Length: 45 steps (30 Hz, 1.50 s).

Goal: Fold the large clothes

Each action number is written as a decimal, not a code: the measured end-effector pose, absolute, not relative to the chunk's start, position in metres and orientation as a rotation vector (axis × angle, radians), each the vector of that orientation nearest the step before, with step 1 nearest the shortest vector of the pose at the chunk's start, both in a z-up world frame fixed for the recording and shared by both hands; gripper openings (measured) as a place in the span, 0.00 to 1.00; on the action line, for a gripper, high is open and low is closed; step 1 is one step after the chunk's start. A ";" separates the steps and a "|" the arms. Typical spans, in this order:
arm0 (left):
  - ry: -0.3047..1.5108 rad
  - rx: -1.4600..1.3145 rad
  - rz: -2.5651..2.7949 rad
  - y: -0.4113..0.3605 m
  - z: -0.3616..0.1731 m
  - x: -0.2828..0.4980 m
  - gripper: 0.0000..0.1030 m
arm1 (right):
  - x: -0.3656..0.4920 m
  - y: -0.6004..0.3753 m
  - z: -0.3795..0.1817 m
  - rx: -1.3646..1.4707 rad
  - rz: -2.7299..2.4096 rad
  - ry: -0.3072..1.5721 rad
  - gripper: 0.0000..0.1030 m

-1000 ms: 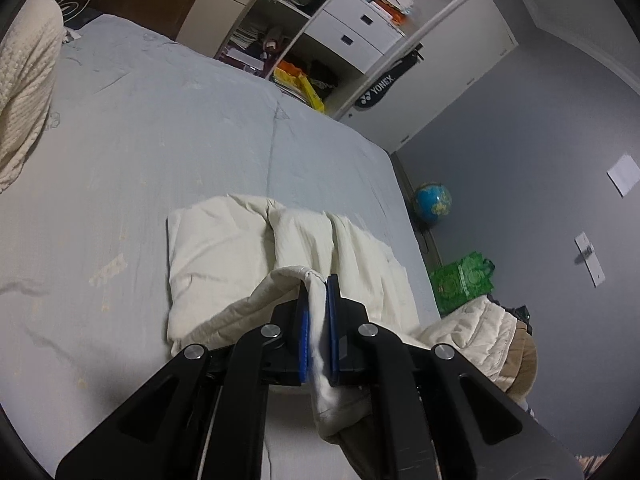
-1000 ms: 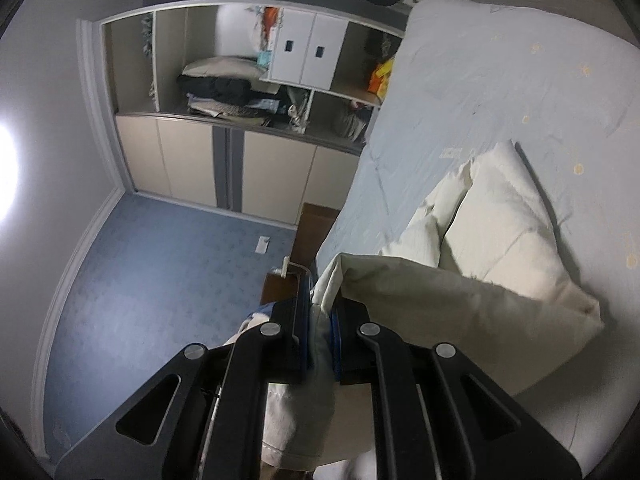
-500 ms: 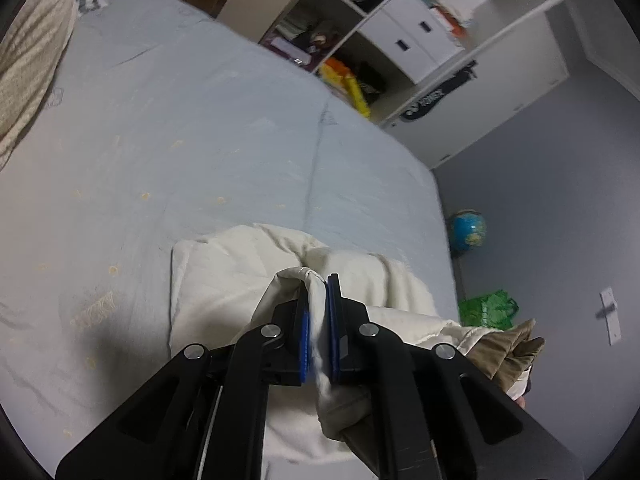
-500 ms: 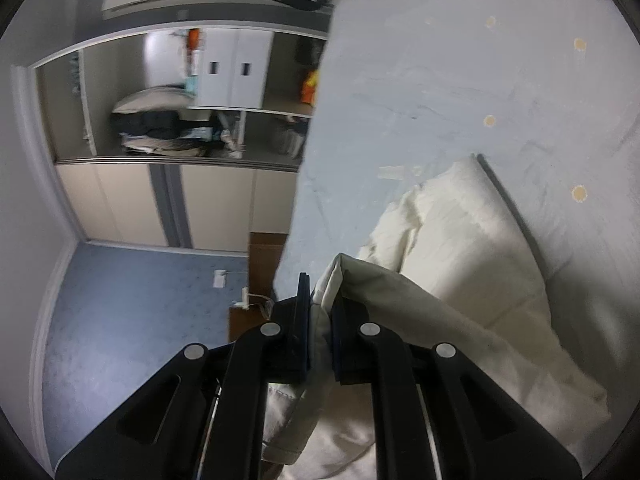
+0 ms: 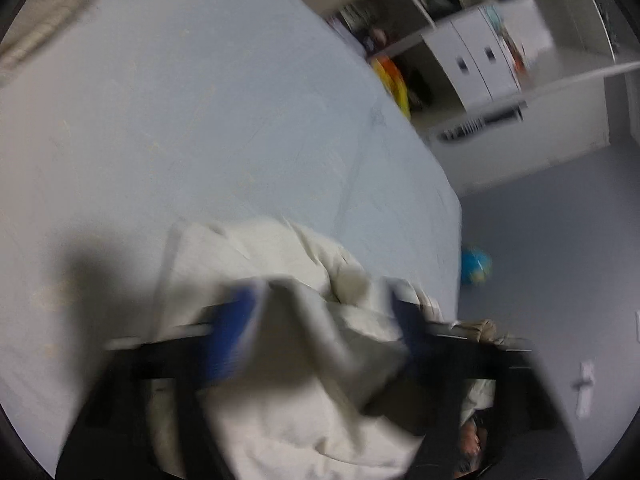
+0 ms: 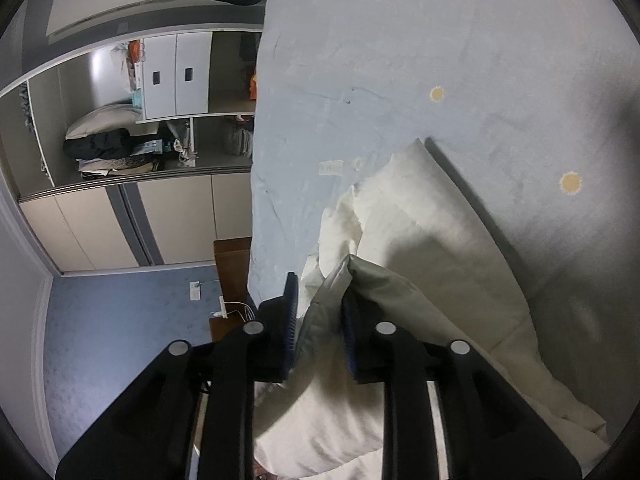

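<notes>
The cream garment [image 6: 432,248] lay bunched on the pale blue bed [image 6: 460,60], near its edge. My left gripper [image 5: 324,320] was opening, jaws already wide, a cloth fold loose between them; that view was blurred, so contact seemed unlikely but uncertain. My right gripper [image 6: 320,320] was opening too, narrow gap, the fabric edge standing between the blue pads [image 6: 291,320].

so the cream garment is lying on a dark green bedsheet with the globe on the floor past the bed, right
Not quite: the bedsheet is pale blue, not dark green, as the left wrist view shows. The cream garment does lie on it, and the globe sits on the floor past the bed.
</notes>
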<state>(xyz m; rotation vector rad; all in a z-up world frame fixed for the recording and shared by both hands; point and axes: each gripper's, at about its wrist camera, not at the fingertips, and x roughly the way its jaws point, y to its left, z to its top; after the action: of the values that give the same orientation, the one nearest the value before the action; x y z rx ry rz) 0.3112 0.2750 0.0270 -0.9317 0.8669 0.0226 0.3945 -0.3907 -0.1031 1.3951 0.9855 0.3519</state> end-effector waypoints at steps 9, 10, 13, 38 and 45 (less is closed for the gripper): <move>0.800 -0.655 -0.015 0.250 0.084 0.273 0.81 | 0.374 -0.414 -0.061 1.415 0.339 0.846 0.57; 0.786 -0.614 -0.024 0.239 0.092 0.270 0.81 | 0.373 -0.411 -0.052 1.384 0.351 0.840 0.57; 0.751 -0.506 -0.052 0.201 0.106 0.265 0.81 | 0.372 -0.389 -0.016 1.213 0.402 0.848 0.57; 0.918 -0.125 -0.072 0.055 0.010 0.337 0.77 | 0.344 -0.151 -0.011 -0.045 0.417 0.870 0.57; 0.963 -0.175 -0.069 0.069 -0.017 0.356 0.80 | 0.366 -0.144 -0.035 -0.083 0.388 0.881 0.58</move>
<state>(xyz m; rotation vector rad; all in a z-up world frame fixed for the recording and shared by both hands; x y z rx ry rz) 0.3557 0.0685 -0.0175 -0.1753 0.9628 -0.0690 0.3656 -0.1435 -0.0353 -0.0828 0.8813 0.3884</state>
